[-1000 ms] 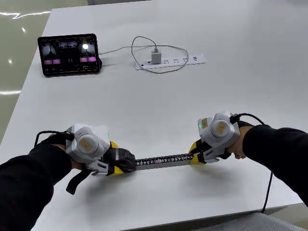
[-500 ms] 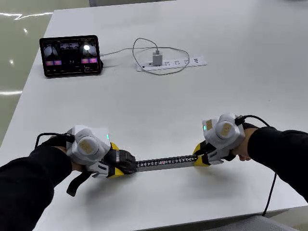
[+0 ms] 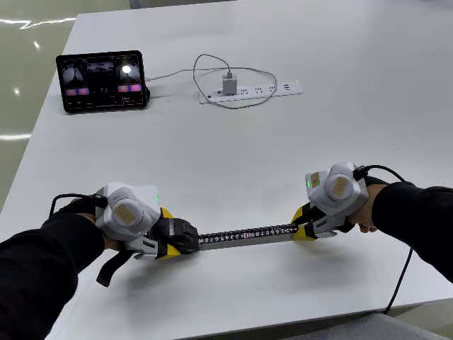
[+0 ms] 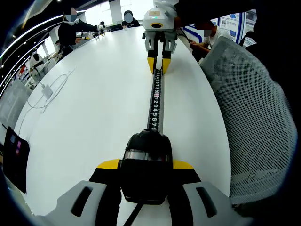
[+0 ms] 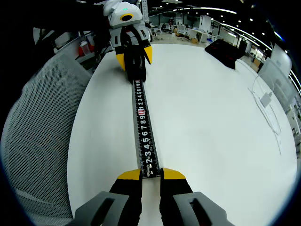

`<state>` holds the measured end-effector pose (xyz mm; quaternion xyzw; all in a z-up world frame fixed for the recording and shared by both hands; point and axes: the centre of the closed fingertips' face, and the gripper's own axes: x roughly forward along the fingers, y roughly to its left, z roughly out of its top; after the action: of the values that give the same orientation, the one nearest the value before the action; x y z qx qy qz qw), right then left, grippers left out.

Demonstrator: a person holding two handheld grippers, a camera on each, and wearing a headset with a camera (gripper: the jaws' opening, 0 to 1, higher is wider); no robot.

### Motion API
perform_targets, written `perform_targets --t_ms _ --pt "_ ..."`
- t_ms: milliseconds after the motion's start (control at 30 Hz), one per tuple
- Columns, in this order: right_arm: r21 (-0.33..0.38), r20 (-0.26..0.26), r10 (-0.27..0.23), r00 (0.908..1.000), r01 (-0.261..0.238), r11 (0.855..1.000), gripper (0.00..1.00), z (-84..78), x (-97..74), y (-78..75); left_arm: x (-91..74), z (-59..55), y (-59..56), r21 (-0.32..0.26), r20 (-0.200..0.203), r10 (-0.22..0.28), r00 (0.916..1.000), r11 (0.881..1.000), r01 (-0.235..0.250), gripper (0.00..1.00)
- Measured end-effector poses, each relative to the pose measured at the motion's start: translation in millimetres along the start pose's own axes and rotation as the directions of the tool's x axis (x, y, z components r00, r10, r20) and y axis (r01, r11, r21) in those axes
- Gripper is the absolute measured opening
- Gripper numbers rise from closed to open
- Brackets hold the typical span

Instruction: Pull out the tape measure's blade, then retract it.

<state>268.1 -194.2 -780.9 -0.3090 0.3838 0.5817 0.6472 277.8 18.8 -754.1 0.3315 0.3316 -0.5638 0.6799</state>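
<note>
One black tape measure case (image 4: 146,160) clamped in left gripper (image 3: 170,232), one blade (image 5: 142,123) stretching from case, numerals 1 to 9 legible, tip pinched by right gripper (image 5: 151,174)

Open office: desk rows (image 5: 188,28), mesh chair (image 4: 249,108)

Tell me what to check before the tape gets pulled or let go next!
1. Left gripper shut on the tape measure case: ok.
2. Right gripper fingers pinching the blade at its end: ok.
3. Blade straight, flat along the table, no kink: ok.
4. Power strip and tablet well away from the blade: ok.
5. Bare table beyond the right gripper for pulling: ok.
6. Lock on the case off: cannot tell.
</note>
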Motion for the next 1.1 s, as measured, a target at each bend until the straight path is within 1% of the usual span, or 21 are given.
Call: perform_targets --t_ms 433,1100 --pt "0.007 0.008 -0.001 1.0000 0.001 1.000 0.10 -4.2 -3.0 -0.8 0.2 0.4 0.1 0.001 0.000 0.002 1.0000 1.000 -0.002 0.32" --pt "0.022 0.003 -0.004 1.0000 0.004 1.000 0.10 -12.8 -9.2 -2.9 0.7 0.2 0.1 -0.002 0.004 0.004 1.0000 1.000 -0.004 0.32"
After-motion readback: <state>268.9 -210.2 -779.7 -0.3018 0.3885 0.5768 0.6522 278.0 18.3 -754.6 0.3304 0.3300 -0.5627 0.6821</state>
